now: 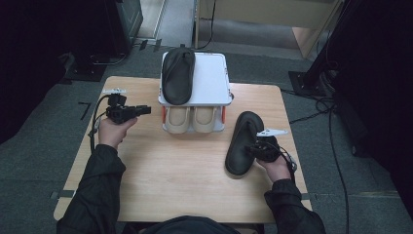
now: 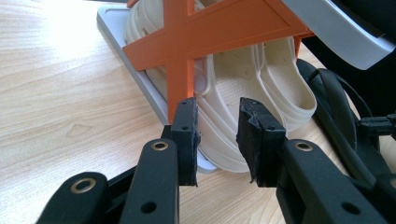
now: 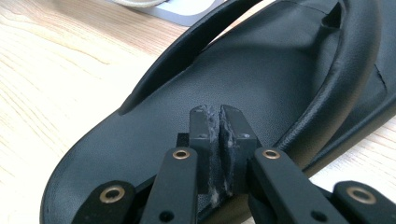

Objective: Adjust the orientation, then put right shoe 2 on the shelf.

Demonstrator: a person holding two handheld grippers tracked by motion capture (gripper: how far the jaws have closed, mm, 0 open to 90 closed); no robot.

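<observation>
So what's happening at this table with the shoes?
A person is putting footwear on a small white two-level rack with orange side braces. One black flip-flop already lies on its top shelf, and a pair of cream clogs sits below. The right tool, jaws together, rests on the second black flip-flop, which lies on the wooden table. The left tool waits open beside the rack.

rack [image 1: 216, 73]: grey, two-tier | lower tier: cream shoes [image 1: 191, 118] | table [image 1: 170, 170]: wood

The black flip-flop [image 1: 242, 146] is lying sole-down on the table [image 1: 170, 170] at about four o'clock, strap up, toe angling toward one o'clock, just beside the shoe rack [image 1: 214, 85].
</observation>
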